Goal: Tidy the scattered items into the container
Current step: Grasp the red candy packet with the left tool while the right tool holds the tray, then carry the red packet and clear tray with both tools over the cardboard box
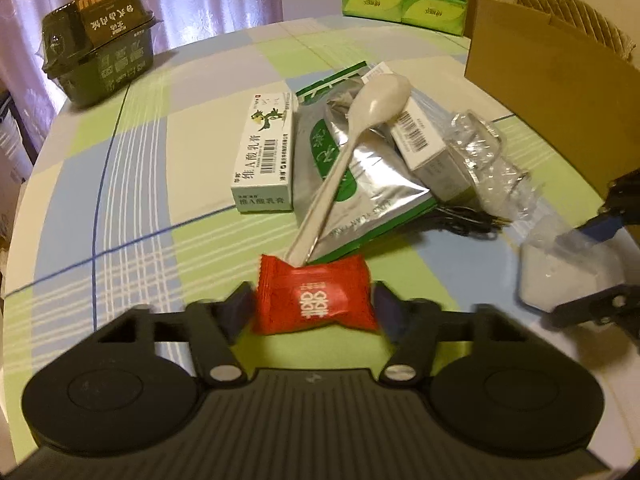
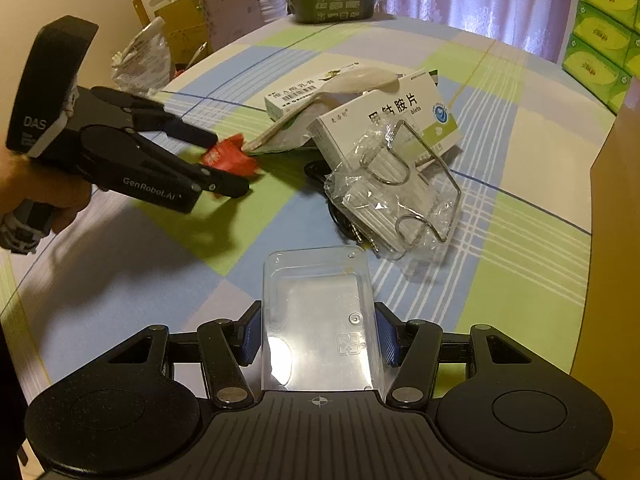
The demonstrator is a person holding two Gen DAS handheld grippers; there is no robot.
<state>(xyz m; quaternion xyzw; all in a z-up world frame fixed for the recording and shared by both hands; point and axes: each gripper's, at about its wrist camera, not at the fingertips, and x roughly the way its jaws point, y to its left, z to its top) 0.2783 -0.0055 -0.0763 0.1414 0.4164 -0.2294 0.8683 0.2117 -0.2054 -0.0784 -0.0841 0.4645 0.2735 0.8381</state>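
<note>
your left gripper (image 1: 314, 304) pinches the red candy packet (image 1: 314, 298) just above the tablecloth (image 1: 120, 216); it's light, crinkly, slippery, so grip its middle. your right gripper (image 2: 318, 336) clamps the clear plastic tray (image 2: 318, 320).

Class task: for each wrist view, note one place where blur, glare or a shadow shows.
Left wrist view: the red candy looks slightly smeared. Right wrist view: glare spots the clear plastic tray; the left hand-held gripper casts a dark shadow on the tablecloth.
</note>
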